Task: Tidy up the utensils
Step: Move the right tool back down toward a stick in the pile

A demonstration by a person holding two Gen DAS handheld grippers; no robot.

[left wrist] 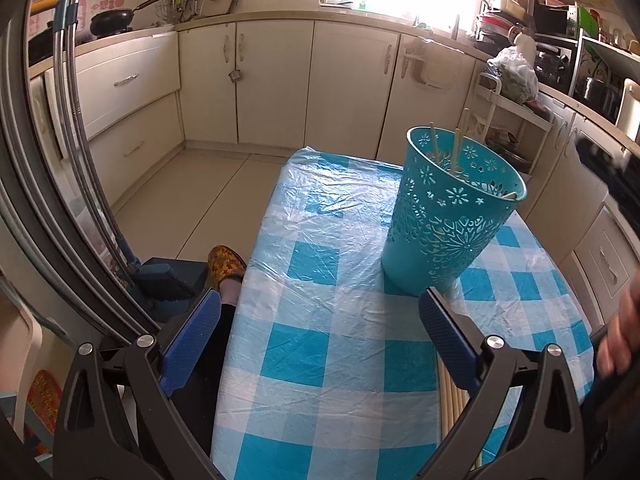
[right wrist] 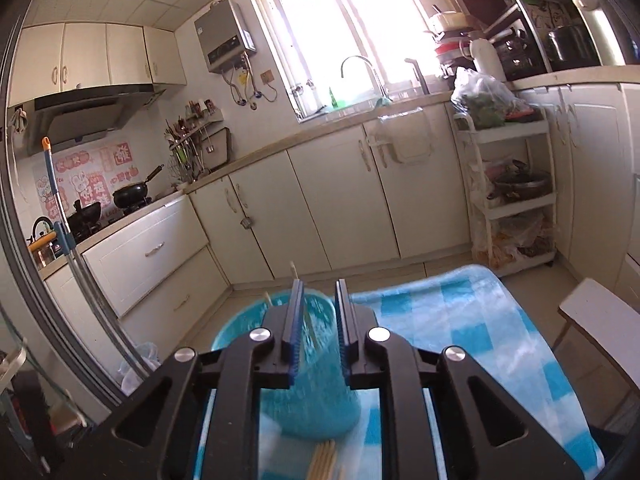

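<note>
Left wrist view: teal cup point(left wrist: 448, 216) holds chopsticks point(left wrist: 454, 152); left gripper point(left wrist: 320, 334) gapes empty; right gripper point(right wrist: 318, 322), narrowly parted, grips nothing above the cup.

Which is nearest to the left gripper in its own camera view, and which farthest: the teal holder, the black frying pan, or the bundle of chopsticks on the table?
From the left gripper:
1. Bundle of chopsticks, lying on the table just under its right-hand finger.
2. Teal holder, standing on the table ahead, to the right.
3. Black frying pan, on the stove, far upper left.

Blown-out window point(right wrist: 344, 28) backlights both fisheye views; the right view's foreground is motion-blurred.
</note>
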